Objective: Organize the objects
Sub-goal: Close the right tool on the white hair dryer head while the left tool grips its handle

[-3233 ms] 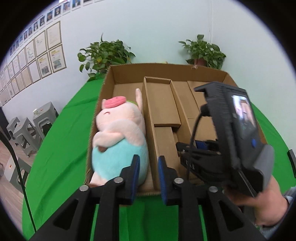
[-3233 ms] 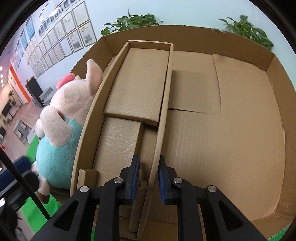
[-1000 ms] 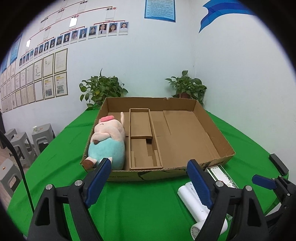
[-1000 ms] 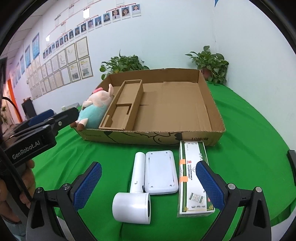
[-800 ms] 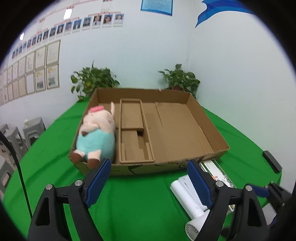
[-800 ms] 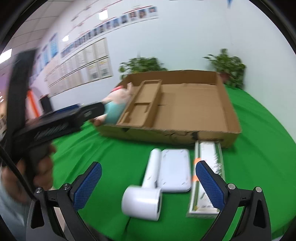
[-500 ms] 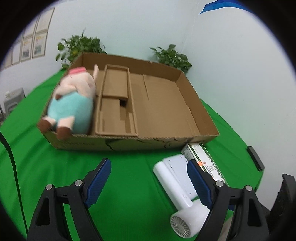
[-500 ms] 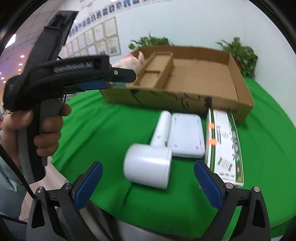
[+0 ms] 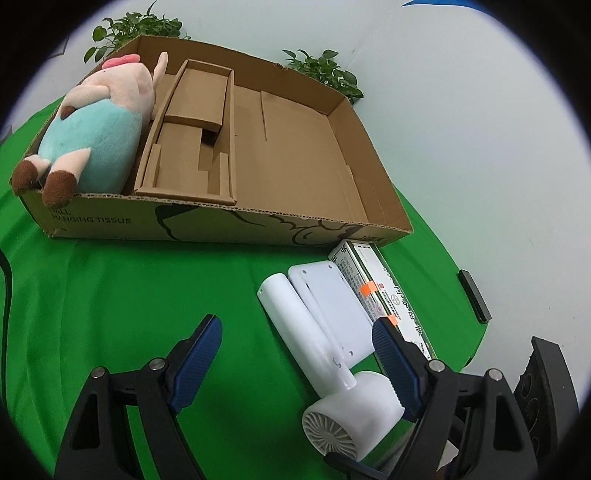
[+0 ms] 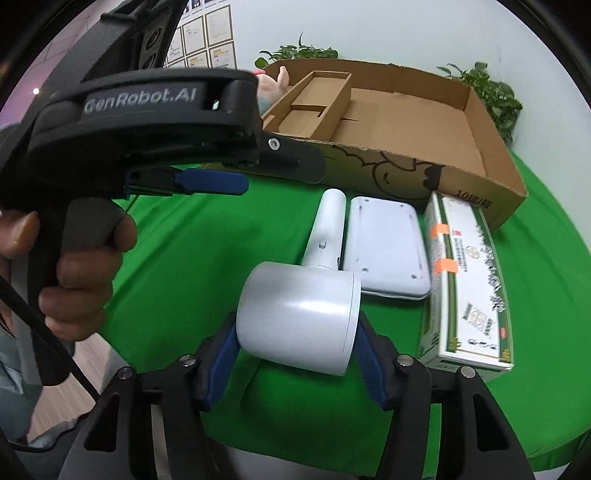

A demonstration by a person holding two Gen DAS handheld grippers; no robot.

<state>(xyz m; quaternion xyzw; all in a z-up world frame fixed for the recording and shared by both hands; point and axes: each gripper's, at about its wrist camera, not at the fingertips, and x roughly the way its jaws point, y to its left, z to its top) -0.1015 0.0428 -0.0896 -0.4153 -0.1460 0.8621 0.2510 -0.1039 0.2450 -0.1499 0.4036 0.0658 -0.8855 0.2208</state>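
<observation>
- White and smooth plastic is the main risk: the hair dryer point(image 10: 299, 317) lies on the table with its round head between the blue pads point(image 10: 369, 365) of the right gripper point(image 10: 295, 354), whose jaws stand on both sides of the head. Whether they already press it, I cannot tell.
- If the jaws squeeze this curved, glossy shell only at its near end, I think the head may slip out or roll, and the long handle can swing down when it is lifted.
- The handle lies just beside the white flat device point(image 10: 386, 247), maybe touching it, and the green-and-white carton point(image 10: 469, 280) lies on the other side of that device. A turning dryer could push both of them.
- The left gripper point(image 9: 295, 354) hangs wide open and empty above the same things, very near to the right one, so the two tools may collide.
- The cardboard box point(image 9: 229, 229) has a raised front wall. A dryer carried too low could hit this wall.
- Inside the box, the plush pig point(image 9: 92, 125) fills the left compartment, a cardboard insert point(image 9: 184, 162) stands next to it, and the big right part is free.
- All stands on a table with green cloth point(image 9: 122, 295), and the dryer is near its front edge.
- Behind are a pale wall, two potted plants point(image 9: 325, 70) and framed papers point(image 10: 207, 33).
</observation>
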